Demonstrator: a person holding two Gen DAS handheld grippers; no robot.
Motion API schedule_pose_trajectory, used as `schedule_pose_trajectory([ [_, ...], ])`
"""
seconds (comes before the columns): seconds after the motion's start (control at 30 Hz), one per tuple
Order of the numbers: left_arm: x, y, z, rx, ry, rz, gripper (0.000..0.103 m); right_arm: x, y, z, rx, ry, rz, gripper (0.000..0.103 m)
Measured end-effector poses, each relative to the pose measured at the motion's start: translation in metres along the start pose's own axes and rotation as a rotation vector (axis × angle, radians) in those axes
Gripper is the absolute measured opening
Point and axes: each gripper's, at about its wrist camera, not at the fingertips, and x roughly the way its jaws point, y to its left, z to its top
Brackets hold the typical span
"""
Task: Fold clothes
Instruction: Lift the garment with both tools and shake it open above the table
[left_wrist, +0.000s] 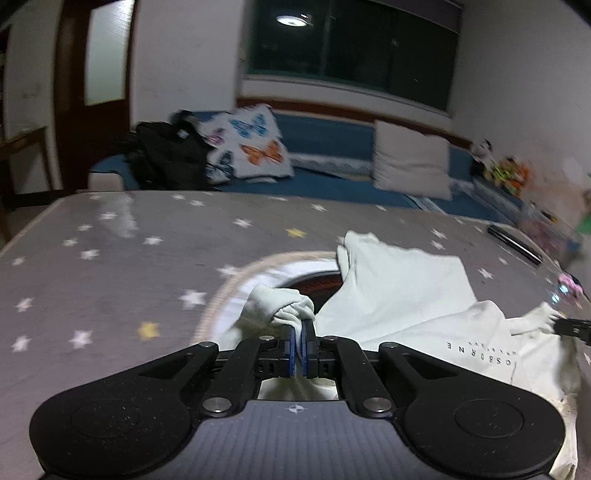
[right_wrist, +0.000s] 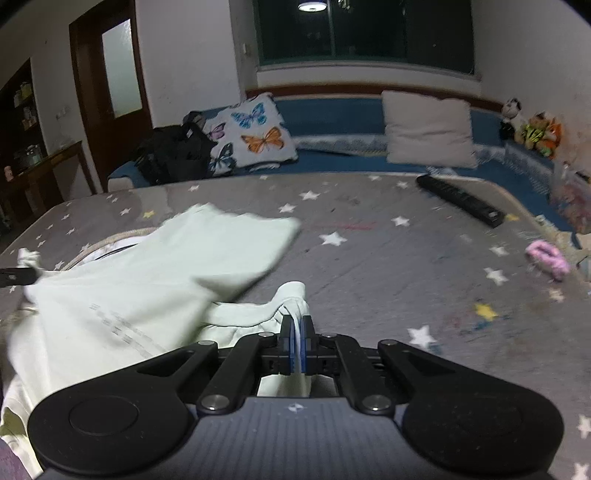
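Left gripper (left_wrist: 302, 325): jaws clamped on a bunched edge of the pale T-shirt (left_wrist: 399, 291). Right gripper (right_wrist: 296, 321): jaws clamped on another edge. T-shirt lies on the star-patterned table (right_wrist: 369, 258), spreading toward 10 o'clock from the right gripper

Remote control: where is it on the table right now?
The remote lies at the table's far right edge in the right wrist view, beyond the shirt, before the plain cushion.
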Motion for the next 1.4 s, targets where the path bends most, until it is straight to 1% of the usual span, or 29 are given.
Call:
schedule_pose_trajectory([
  [0.07, -0.014, 0.008, -0.003, -0.019, -0.011, 0.025, 0.003, -0.011, -0.004, -0.001, 0.007, -0.020, -0.021, 0.002],
  [0.17, -0.031, 0.018, -0.011, -0.048, 0.001, 0.058, 0.003, -0.029, -0.011, -0.005, 0.026, -0.047, -0.043, 0.002],
  [0.33, -0.054, 0.027, -0.030, -0.068, 0.032, 0.072, 0.003, -0.067, -0.021, -0.019, 0.044, -0.083, -0.070, 0.002],
  [0.4, -0.061, 0.029, -0.037, -0.073, 0.050, 0.078, 0.003, -0.082, -0.025, -0.027, 0.050, -0.085, -0.082, 0.002],
  [0.47, -0.065, 0.031, -0.044, -0.066, 0.072, 0.082, 0.004, -0.094, -0.027, -0.036, 0.048, -0.071, -0.093, 0.002],
  [0.57, -0.065, 0.031, -0.056, -0.039, 0.123, 0.082, 0.004, -0.101, -0.032, -0.051, 0.038, -0.004, -0.114, 0.002],
  [0.67, -0.067, 0.033, -0.060, -0.024, 0.143, 0.078, 0.010, -0.100, -0.036, -0.060, 0.023, 0.057, -0.126, 0.004],
  [0.7, -0.069, 0.033, -0.059, -0.019, 0.139, 0.074, 0.011, -0.101, -0.037, -0.060, 0.019, 0.062, -0.134, 0.005],
  [0.77, -0.075, 0.032, -0.054, -0.006, 0.121, 0.068, 0.018, -0.104, -0.040, -0.060, 0.011, 0.071, -0.150, 0.007],
  [0.8, -0.078, 0.032, -0.051, 0.002, 0.109, 0.067, 0.020, -0.106, -0.041, -0.058, 0.010, 0.066, -0.156, 0.008],
  [0.9, -0.080, 0.027, -0.039, 0.020, 0.072, 0.062, 0.025, -0.099, -0.033, -0.049, -0.004, 0.057, -0.120, 0.008],
  [1.03, -0.067, 0.016, -0.023, 0.039, 0.051, 0.047, 0.027, -0.086, -0.020, -0.036, -0.027, 0.050, -0.062, 0.009],
  [1.07, -0.063, 0.013, -0.019, 0.044, 0.046, 0.037, 0.032, -0.083, -0.016, -0.033, -0.033, 0.048, -0.047, 0.009],
  [1.17, -0.049, 0.001, -0.006, 0.066, 0.040, -0.013, 0.040, -0.074, -0.007, -0.023, -0.050, 0.042, -0.004, 0.011],
  [1.23, -0.031, -0.009, 0.002, 0.084, 0.056, -0.036, 0.041, -0.063, 0.003, -0.018, -0.066, 0.046, 0.025, 0.015],
  [1.4, 0.031, -0.027, 0.017, 0.100, 0.128, -0.057, 0.041, -0.035, 0.026, -0.006, -0.102, 0.056, 0.083, 0.018],
])
